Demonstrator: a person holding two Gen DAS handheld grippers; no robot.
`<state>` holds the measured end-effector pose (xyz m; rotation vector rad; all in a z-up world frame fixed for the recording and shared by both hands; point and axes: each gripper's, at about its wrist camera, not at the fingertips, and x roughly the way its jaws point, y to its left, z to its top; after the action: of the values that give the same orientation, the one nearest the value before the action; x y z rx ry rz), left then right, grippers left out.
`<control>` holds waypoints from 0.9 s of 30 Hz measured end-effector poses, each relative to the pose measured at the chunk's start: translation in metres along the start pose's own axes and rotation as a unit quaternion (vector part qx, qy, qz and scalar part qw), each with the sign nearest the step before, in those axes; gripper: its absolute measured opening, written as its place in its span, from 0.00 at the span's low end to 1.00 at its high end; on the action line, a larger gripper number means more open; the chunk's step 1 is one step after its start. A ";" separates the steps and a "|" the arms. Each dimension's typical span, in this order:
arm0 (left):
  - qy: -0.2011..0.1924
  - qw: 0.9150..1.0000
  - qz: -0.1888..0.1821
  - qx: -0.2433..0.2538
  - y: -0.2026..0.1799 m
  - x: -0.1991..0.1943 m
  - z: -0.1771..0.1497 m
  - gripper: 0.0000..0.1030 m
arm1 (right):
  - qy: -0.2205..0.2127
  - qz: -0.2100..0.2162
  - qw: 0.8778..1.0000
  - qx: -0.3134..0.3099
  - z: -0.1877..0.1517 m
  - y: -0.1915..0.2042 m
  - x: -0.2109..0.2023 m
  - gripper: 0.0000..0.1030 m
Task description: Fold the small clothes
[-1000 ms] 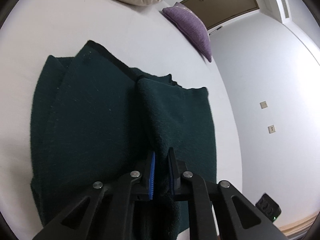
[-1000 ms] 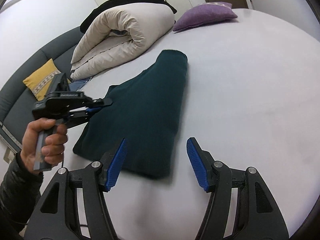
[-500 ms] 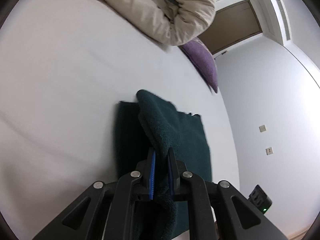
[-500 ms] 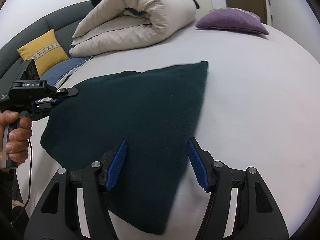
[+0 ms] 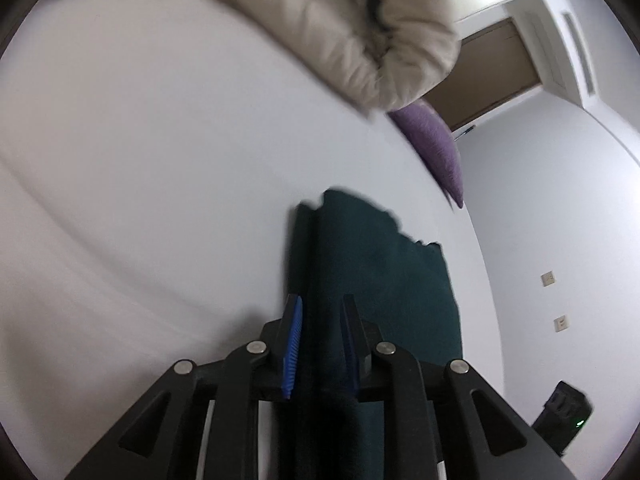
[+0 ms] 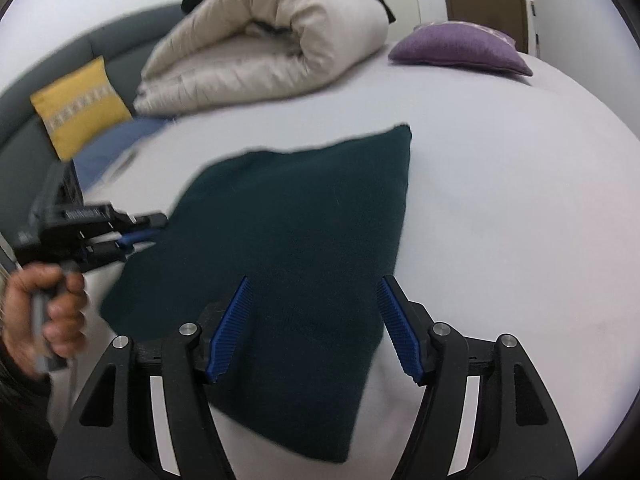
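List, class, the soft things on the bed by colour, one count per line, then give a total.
Dark green garment: 1
Purple cushion: 1
Yellow cushion: 1
Beige rolled duvet: 1
Blue cloth: 1
Total: 5

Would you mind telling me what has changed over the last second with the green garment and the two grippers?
The left gripper has carried its pinched edge of the dark green garment across, folding it into a narrower stack on the bed. Its fingers now look slightly wider apart, possibly beginning to release. The right gripper stayed open, now hovering over the garment's near corner. The rolled duvet and purple pillow are unmoved.
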<state>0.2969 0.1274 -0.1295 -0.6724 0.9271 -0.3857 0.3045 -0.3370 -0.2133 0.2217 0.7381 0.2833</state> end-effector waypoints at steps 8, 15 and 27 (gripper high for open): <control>0.012 0.983 0.060 0.171 -0.071 0.020 -0.044 0.21 | 0.025 0.120 0.991 0.051 -0.003 0.002 0.008 0.57; 0.045 0.974 0.107 0.196 -0.059 0.044 -0.048 0.12 | 0.066 0.209 0.964 0.152 -0.023 -0.037 0.022 0.46; 0.059 0.975 0.104 0.188 -0.053 0.051 -0.045 0.12 | 0.151 0.273 0.932 0.185 -0.045 -0.066 0.025 0.38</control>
<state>0.2870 0.0431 -0.1431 -0.2039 0.9929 -0.4035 0.3023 -0.3862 -0.2811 0.7600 1.0277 0.7193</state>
